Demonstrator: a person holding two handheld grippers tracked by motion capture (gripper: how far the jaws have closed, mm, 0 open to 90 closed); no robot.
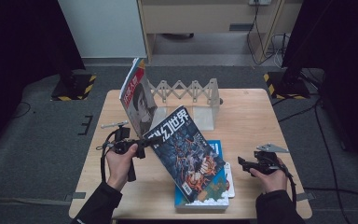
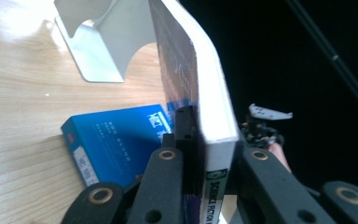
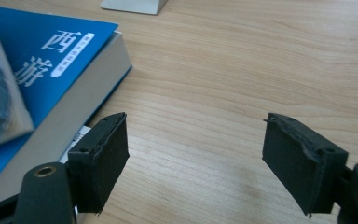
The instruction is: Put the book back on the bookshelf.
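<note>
Work in hand: the left gripper [image 1: 142, 142] lifts a science-fiction magazine [image 1: 186, 156] off a stack of books, apparently to stand it in the book rack [image 1: 200, 100] at the far middle of the table [image 1: 256, 116].
Left gripper: clenched on the magazine's far-left corner; the left gripper view shows its jaws pinching the white page block [image 2: 214, 93] from both sides.
Right gripper [image 1: 244, 164]: released, jaws spread wide above bare wood in the right gripper view, resting at the near right of the table, apart from the books.
Magazine position: tilted, far-left corner raised, near-right corner resting on the blue book [image 1: 214, 148] below it.
Long axis: runs from far left down to near right, across the table's diagonal.
Key relation: the rack lies beyond the magazine, farther from the person and slightly right of the left gripper; the left hand [image 1: 121, 163] is the nearer one and already has the hold.
Rack contents: one red-and-white magazine [image 1: 135, 93] leans at its left end; the space between it and the white bookend [image 1: 209, 112] at the right looks open.
Stack: the blue book [image 3: 51, 60] lies flat, near middle, with something white beneath it that cannot be made out.
</note>
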